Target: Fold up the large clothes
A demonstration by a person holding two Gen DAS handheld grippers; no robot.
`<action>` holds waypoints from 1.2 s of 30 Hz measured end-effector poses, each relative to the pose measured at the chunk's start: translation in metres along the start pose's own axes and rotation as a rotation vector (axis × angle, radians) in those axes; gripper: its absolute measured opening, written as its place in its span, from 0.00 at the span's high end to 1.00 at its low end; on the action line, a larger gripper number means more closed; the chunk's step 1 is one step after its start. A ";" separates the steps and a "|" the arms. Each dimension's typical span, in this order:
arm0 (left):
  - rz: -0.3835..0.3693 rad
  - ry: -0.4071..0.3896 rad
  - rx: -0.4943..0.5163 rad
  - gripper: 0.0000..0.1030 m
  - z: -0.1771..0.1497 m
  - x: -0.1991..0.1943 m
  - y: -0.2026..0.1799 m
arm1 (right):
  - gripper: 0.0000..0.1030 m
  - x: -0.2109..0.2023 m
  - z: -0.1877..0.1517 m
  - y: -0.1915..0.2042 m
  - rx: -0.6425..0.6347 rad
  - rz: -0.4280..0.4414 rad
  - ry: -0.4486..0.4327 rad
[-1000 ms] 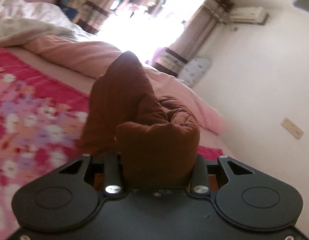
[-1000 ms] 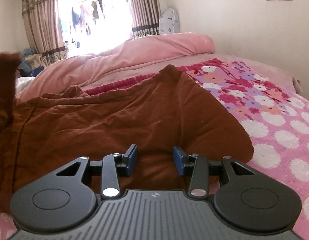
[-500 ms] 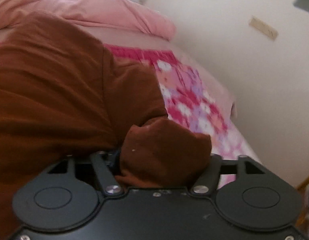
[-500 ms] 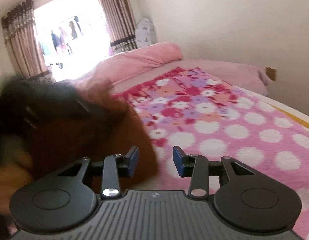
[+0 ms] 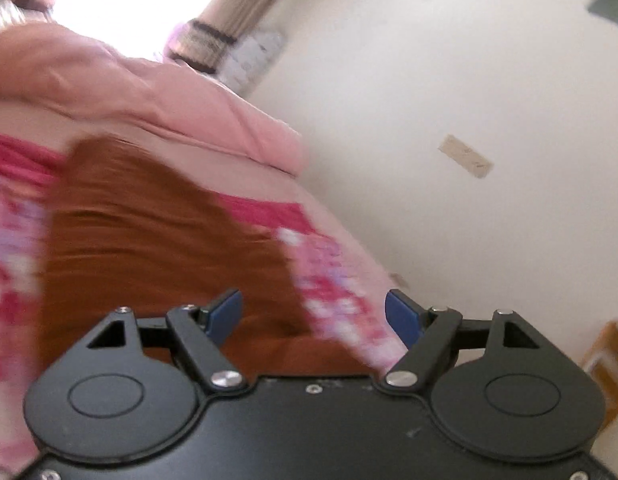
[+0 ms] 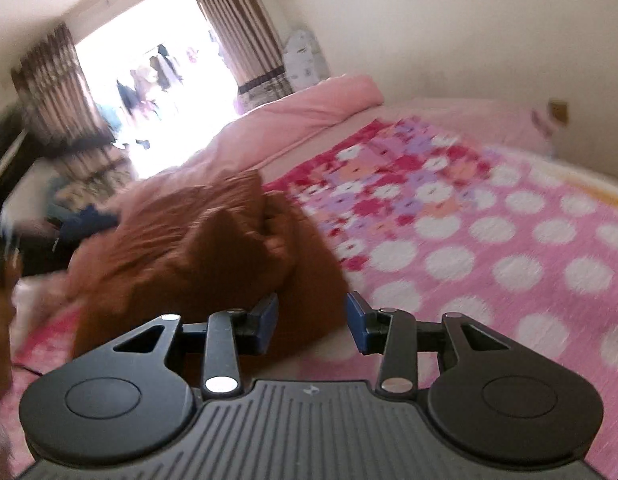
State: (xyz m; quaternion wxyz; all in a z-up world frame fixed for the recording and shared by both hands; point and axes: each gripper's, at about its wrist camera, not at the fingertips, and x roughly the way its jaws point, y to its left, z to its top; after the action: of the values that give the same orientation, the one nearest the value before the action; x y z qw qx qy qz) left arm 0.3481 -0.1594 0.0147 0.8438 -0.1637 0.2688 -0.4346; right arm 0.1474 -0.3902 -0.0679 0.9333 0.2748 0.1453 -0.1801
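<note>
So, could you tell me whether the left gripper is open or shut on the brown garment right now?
Open. The left gripper has just been opening; its blue pads stand wide apart with nothing between them, and the brown garment lies on the bed beyond.

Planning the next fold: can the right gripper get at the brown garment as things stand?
Probably yes: the right gripper is open and empty, and the brown garment lies just ahead on the bed with nothing between.

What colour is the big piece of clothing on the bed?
The garment is rusty brown all over, plainest in the right wrist view.
</note>
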 end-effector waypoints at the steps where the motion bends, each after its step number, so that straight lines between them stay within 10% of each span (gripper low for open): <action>1: 0.064 -0.007 0.032 0.22 -0.010 -0.014 0.005 | 0.54 -0.003 0.000 -0.005 0.049 0.048 0.019; 6: 0.324 0.027 0.108 0.22 -0.064 -0.052 0.033 | 0.52 -0.003 0.005 -0.014 0.202 0.246 0.090; 17: 0.380 0.157 0.097 0.23 -0.109 -0.018 0.064 | 0.41 0.039 0.012 -0.015 0.401 0.315 0.149; 25: 0.448 0.098 0.100 0.28 -0.100 -0.009 0.067 | 0.33 0.069 0.023 -0.008 0.367 0.249 0.161; 29: 0.481 0.040 0.140 0.39 -0.096 -0.012 0.061 | 0.66 0.070 0.041 0.013 0.250 0.251 0.130; 31: 0.465 0.028 0.137 0.59 -0.092 -0.016 0.059 | 0.71 0.061 0.054 0.023 0.208 0.302 0.077; 36: 0.437 0.058 0.121 0.52 -0.091 -0.008 0.070 | 0.72 0.051 0.072 0.020 0.145 0.314 -0.010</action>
State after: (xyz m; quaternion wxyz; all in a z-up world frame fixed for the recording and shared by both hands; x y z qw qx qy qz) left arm 0.3358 -0.1167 -0.0913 0.9181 -0.0381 0.2956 -0.2612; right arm 0.2138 -0.4282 -0.0194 0.9283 0.3598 0.0827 -0.0436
